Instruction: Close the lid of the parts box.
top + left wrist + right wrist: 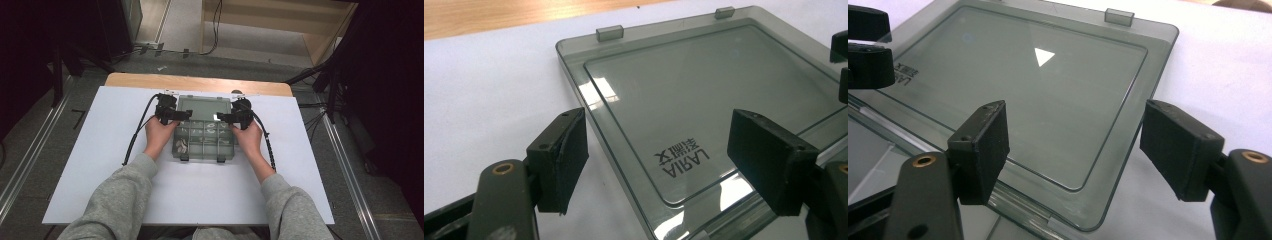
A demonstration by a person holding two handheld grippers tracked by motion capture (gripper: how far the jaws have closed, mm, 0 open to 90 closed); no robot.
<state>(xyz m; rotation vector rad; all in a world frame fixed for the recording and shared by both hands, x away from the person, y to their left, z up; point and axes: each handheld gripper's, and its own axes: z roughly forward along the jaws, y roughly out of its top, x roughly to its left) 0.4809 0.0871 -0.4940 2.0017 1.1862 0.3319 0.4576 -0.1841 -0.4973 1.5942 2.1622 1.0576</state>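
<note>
surface (100, 165): white sheet, box (204, 142) sits centred
lid (205, 108): flipped back flat, so compartments stay reachable
left claw (183, 115): open, straddling lid's corner
right claw (223, 117): open too, gripping nothing

Open right tongs (1075, 150) above smoky box lid (1038, 90), white tabletop (1218, 65) beyond

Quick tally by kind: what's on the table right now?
Grippers: 2, left gripper and right gripper
Clear compartment box with its lid folded open: 1
White sheet covering the table: 1
Total: 4
</note>
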